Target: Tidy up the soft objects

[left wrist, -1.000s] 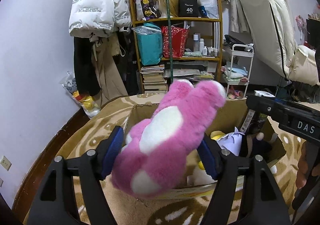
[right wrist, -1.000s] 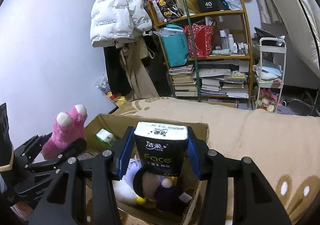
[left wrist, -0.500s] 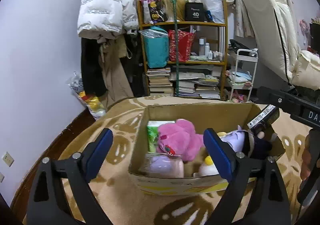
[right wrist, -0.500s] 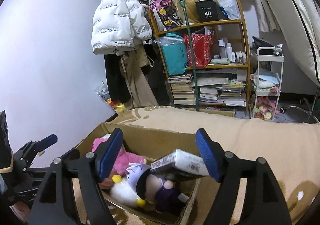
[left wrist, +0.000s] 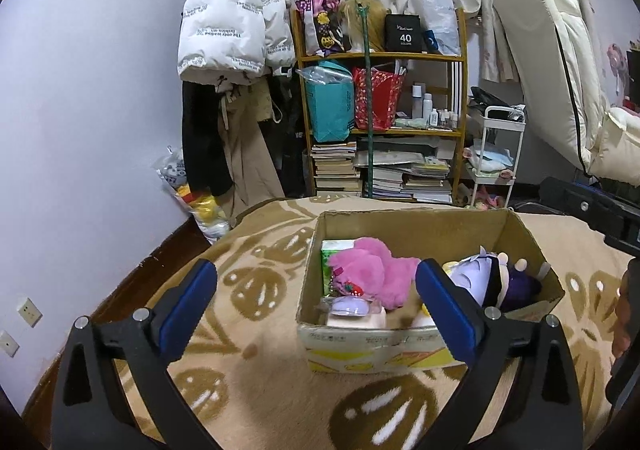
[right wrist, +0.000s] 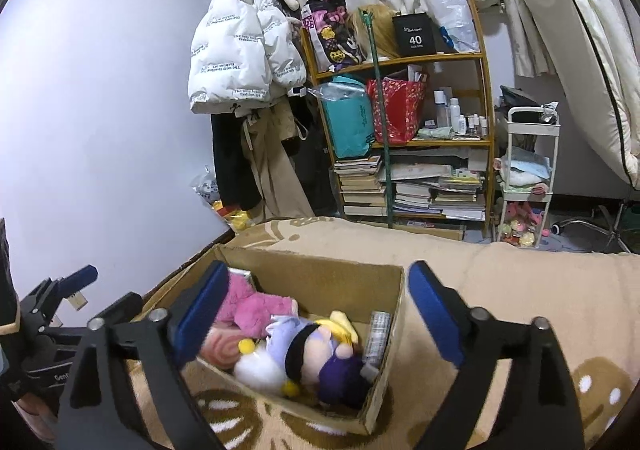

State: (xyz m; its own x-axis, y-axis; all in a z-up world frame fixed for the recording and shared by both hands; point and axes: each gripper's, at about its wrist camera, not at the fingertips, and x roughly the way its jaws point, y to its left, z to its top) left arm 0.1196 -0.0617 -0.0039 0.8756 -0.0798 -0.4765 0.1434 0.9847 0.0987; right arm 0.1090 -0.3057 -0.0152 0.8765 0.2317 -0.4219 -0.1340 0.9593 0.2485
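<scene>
A cardboard box (left wrist: 416, 226) (right wrist: 320, 274) stands on the beige patterned blanket. In it lie a pink plush (left wrist: 376, 274) (right wrist: 252, 306), a purple-and-white doll (left wrist: 480, 274) (right wrist: 304, 346), a green tissue pack (left wrist: 330, 254) and a black tissue pack (right wrist: 378, 334) against the right wall. My left gripper (left wrist: 316, 306) is open and empty, in front of the box. My right gripper (right wrist: 316, 314) is open and empty, above the box's near right side. The left gripper also shows in the right wrist view (right wrist: 76, 282).
The blanket (left wrist: 260, 370) has brown leaf shapes. Behind stand a wooden shelf (left wrist: 380, 130) with books and bags, a white cart (left wrist: 496, 162), hanging coats (left wrist: 232, 50) and a folded mattress (left wrist: 560, 70). A bag of toys (left wrist: 196, 202) sits by the wall.
Both grippers opened. The pink plush dropped from the left gripper into the box, and the black tissue pack dropped from the right. Both grippers have since drawn back.
</scene>
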